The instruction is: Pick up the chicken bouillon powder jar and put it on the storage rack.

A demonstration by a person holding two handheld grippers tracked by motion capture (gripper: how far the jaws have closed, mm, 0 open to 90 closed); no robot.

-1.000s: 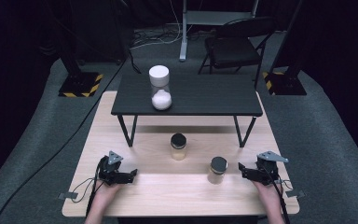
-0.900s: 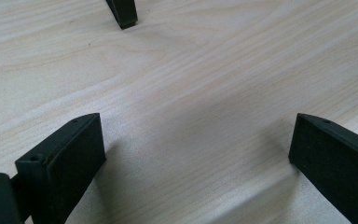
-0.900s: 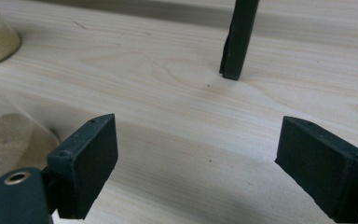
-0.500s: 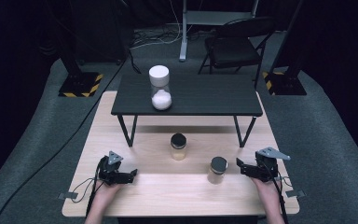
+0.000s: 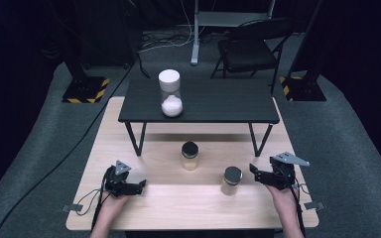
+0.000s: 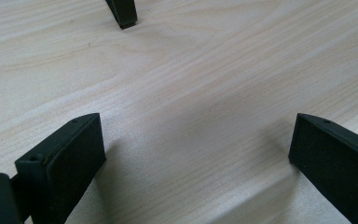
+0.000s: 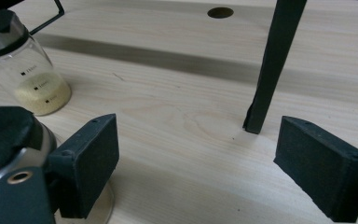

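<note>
- The right gripper (image 5: pixel 259 173) stood with its jaws set wide and nothing between them; the jaws had just been closing slightly, with only bare wood in the gap.
- In the right gripper view, the near jar (image 7: pixel 9 154) sat just beside and outside one of the pads (image 7: pixel 89 163); whether pad and jar touched could not be judged, as the jar was cut off at the frame edge.
- In the high view, that near jar (image 5: pixel 231 180) stood upright on the wooden table (image 5: pixel 144 206), just to the left of the right gripper, with its dark lid on.
- The far jar (image 5: pixel 190 155) stood upright nearer the table's middle, apart from both grippers, holding a pale granular fill.
- The left gripper (image 5: pixel 138 186) rested low over the table with its jaws wide apart and nothing held; the left gripper view showed bare wood between the pads (image 6: pixel 70 154).
- Behind the jars, a black side table (image 5: pixel 213 101) carried an hourglass (image 5: pixel 169 92).
- Step in hand, as judged: the approach to the near jar, grasp not yet made.
- The next move likely called for shifting the right gripper sideways until the jar sat between the jaws, below the lid, then closing evenly to avoid tipping it.
</note>
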